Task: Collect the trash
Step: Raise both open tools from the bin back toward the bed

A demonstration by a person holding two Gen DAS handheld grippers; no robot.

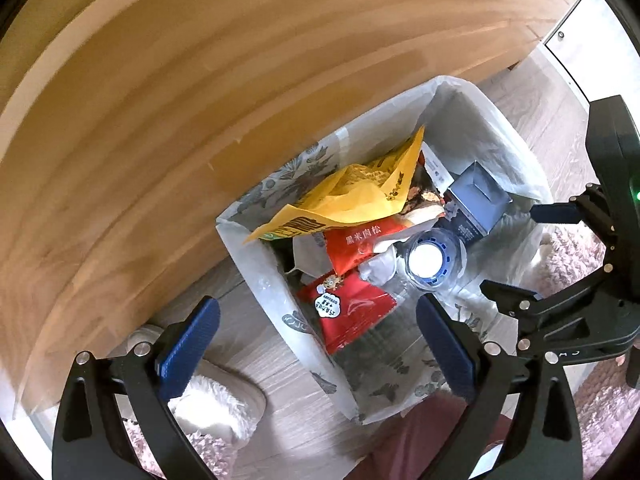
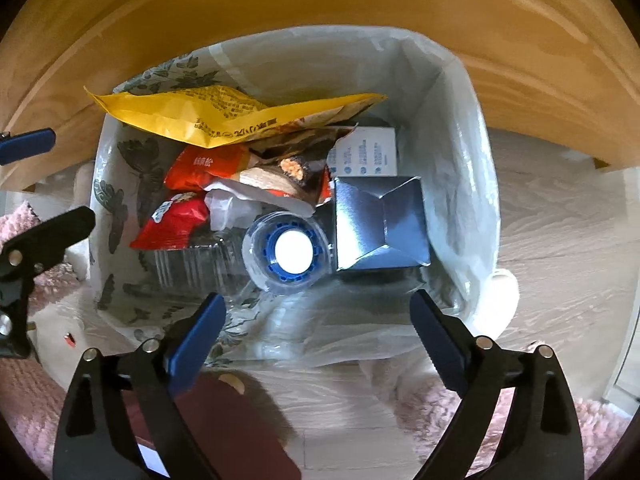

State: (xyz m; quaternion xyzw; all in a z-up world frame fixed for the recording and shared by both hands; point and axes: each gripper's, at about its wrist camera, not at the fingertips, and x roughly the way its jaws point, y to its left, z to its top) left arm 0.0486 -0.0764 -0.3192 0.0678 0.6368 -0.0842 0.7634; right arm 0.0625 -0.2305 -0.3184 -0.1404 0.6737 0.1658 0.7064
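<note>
Both tools (image 1: 316,344) (image 2: 316,340) released above the lined bin (image 2: 484,184) holding wrappers (image 2: 224,118), bottle (image 2: 290,254), carton (image 2: 380,224).

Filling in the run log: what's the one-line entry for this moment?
left gripper: open, empty | right gripper: open, empty | both above lined bin | bin holds: bottle, carton, yellow bag

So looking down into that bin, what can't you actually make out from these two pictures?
- Bin bottom: both views, buried under the yellow bag, red wrappers and bottle.
- Print on the white carton: right wrist view, too small to read.
- Grey box contents: its folded flaps cover them.
- Bin outer sides: draped liner hides them.
</note>
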